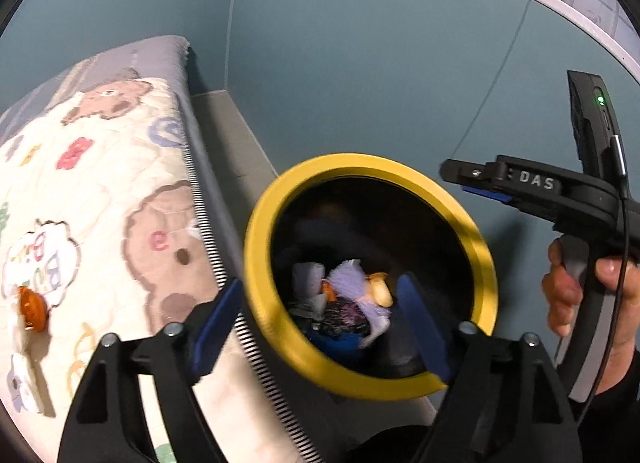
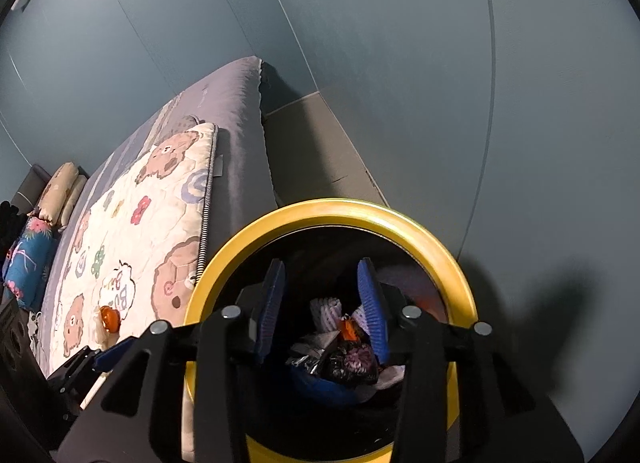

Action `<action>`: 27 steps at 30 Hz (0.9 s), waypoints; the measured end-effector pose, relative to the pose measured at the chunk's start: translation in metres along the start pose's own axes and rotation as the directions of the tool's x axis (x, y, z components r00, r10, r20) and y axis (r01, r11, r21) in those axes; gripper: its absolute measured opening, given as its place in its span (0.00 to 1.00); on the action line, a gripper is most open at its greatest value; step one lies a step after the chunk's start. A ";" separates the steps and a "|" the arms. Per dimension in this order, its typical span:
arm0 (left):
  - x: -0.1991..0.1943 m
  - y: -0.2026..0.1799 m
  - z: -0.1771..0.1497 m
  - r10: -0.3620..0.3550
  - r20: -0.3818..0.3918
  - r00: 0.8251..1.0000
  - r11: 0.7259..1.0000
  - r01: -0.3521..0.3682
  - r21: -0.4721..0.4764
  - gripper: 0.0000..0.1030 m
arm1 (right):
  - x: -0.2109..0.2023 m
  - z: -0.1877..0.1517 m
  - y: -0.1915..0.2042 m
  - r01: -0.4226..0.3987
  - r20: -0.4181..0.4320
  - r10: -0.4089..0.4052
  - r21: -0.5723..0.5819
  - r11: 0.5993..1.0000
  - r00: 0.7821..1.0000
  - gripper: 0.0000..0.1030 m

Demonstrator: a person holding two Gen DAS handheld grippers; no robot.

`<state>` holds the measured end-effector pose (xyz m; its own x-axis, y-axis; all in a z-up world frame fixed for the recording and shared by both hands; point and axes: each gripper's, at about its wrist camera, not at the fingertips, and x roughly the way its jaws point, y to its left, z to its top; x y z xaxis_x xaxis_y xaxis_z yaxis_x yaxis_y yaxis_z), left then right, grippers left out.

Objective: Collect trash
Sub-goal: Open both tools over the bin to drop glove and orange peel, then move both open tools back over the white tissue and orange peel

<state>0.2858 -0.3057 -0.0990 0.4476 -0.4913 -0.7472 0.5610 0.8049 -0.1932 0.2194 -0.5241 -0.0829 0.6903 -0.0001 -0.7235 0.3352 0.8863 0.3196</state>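
A black bin with a yellow rim (image 1: 256, 247) stands beside the bed and holds crumpled trash: a lilac tissue (image 1: 352, 283), a dark wrapper (image 2: 348, 359) and orange bits. My left gripper (image 1: 320, 323) is open wide over the bin's near rim (image 2: 332, 211), one finger outside it and one over the inside, with nothing between the pads. My right gripper (image 2: 322, 311) hangs over the bin's mouth, open, and its pads hold nothing. It also shows side on, with my right gripper (image 1: 460, 179) above the bin's far rim. An orange wrapper (image 1: 30, 305) lies on the quilt beside white tissue.
The bed with a bear-patterned quilt (image 2: 132, 231) runs along the left, close against the bin. Pillows (image 2: 60, 187) lie at its far end. A teal wall (image 1: 360, 63) stands behind, with a grey floor strip (image 2: 312, 151) at its foot. A person's hand (image 1: 568, 291) grips the right handle.
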 end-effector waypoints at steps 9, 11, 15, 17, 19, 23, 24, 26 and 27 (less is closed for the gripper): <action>-0.036 0.057 -0.022 0.121 0.030 0.992 0.989 -0.118 -0.084 0.83 | -0.010 -0.015 0.040 -0.113 -0.027 0.111 -0.057 0.992 0.993 0.65; -0.043 0.070 -0.028 0.134 0.023 0.991 0.985 -0.131 -0.115 0.83 | -0.013 -0.018 0.055 -0.135 -0.023 0.134 -0.089 0.987 0.991 0.68; -0.060 0.095 -0.041 0.162 0.031 0.986 0.973 -0.155 -0.170 0.83 | -0.022 -0.024 0.093 -0.168 -0.002 0.170 -0.159 0.973 0.985 0.70; -0.067 0.106 -0.045 0.193 0.041 0.980 0.966 -0.183 -0.183 0.83 | -0.026 -0.027 0.109 -0.177 0.004 0.180 -0.189 0.966 0.984 0.73; -0.074 0.119 -0.051 0.217 0.043 0.975 0.957 -0.205 -0.204 0.83 | -0.028 -0.029 0.126 -0.176 0.007 0.182 -0.221 0.959 0.983 0.74; -0.086 0.154 -0.065 0.277 0.034 0.960 0.931 -0.259 -0.256 0.83 | -0.027 -0.034 0.155 -0.201 0.005 0.209 -0.254 0.946 0.978 0.79; -0.088 0.160 -0.068 0.285 0.030 0.958 0.926 -0.267 -0.266 0.83 | -0.025 -0.035 0.164 -0.214 -0.002 0.221 -0.261 0.942 0.975 0.80; -0.092 0.178 -0.076 0.316 0.015 0.949 0.909 -0.298 -0.291 0.83 | -0.020 -0.037 0.179 -0.220 -0.014 0.225 -0.278 0.935 0.974 0.82; -0.093 0.187 -0.077 0.324 0.010 0.946 0.903 -0.306 -0.300 0.83 | -0.015 -0.039 0.189 -0.223 -0.026 0.226 -0.292 0.930 0.974 0.82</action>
<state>0.2951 -0.0842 -0.1152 0.6122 -0.2073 -0.7631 0.1607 0.9775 -0.1366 0.2475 -0.3382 -0.0353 0.7314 0.2120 -0.6481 -0.0299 0.9595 0.2801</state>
